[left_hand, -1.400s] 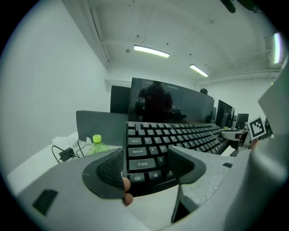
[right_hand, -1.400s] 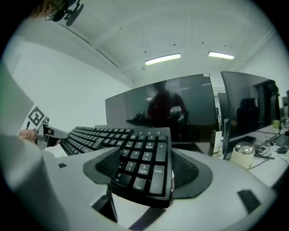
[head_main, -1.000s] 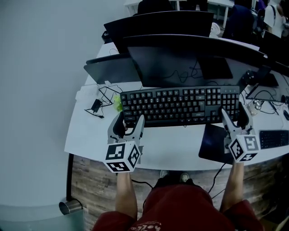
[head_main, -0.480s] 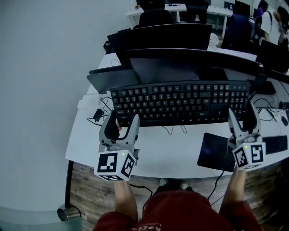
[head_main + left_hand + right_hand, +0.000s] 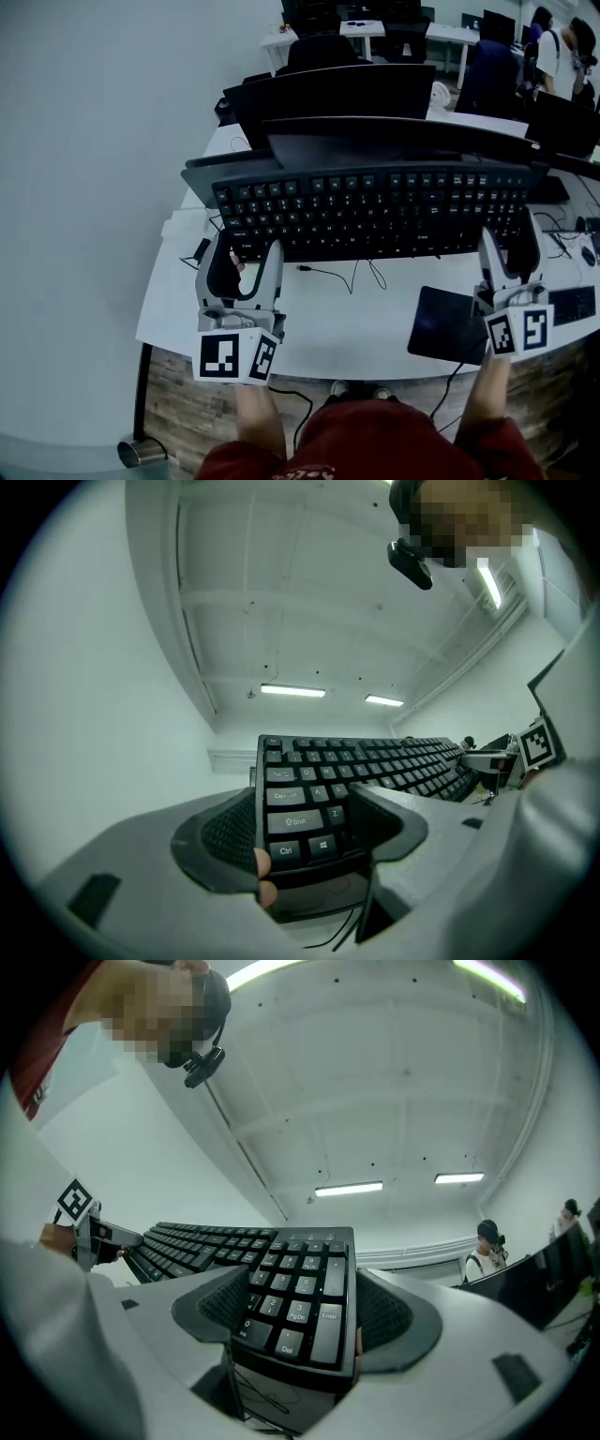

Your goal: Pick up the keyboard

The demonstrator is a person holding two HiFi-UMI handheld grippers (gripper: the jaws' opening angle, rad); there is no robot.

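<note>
While the black keyboard (image 5: 370, 214) hangs clear of the white surface (image 5: 328, 323), tilted keys toward the head camera, left claw (image 5: 247, 248) is clamped on its 9 o'clock end, right claw (image 5: 506, 248) on its 3 o'clock end. Cable (image 5: 354, 274) trails to the surface at 6 o'clock. Judgement: raise both ends level and together, grip firm, watching that cable slack does not snag.

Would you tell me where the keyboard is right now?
In the head view, the keyboard is held above the desk between the left gripper and right gripper.
</note>
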